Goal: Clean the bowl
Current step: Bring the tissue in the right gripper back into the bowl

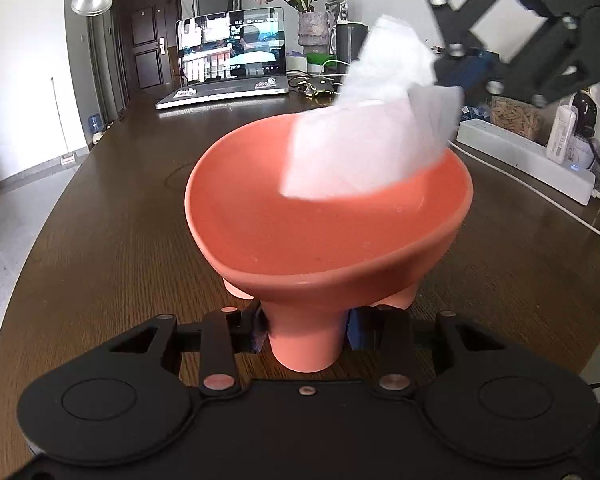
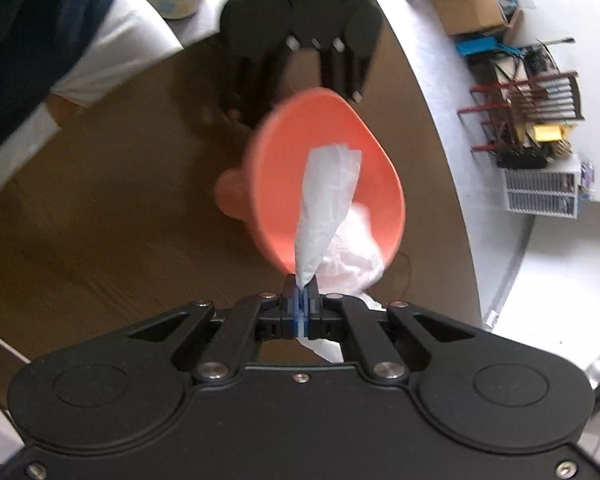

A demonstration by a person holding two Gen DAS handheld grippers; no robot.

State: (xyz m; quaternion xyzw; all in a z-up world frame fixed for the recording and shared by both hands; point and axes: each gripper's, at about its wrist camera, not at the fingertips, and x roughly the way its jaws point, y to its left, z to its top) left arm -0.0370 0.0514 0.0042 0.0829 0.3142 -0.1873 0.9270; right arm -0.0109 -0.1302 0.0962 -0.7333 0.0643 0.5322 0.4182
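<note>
Tissue [image 1: 376, 136] hangs into the bowl [image 1: 328, 216], pinched by the right gripper [image 2: 302, 304]; left gripper [image 1: 306, 332] clamps the bowl's foot. Wiping seems underway, not finished.

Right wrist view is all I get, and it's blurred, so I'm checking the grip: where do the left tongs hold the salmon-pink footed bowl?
Observer: The left tongs clamp the salmon-pink footed bowl by its round foot, under the basin.
Operator: What's beyond the bowl?
Observer: An open silver laptop on the dark wooden table.
Operator: And to its right?
Observer: A white power strip with cables.
</note>
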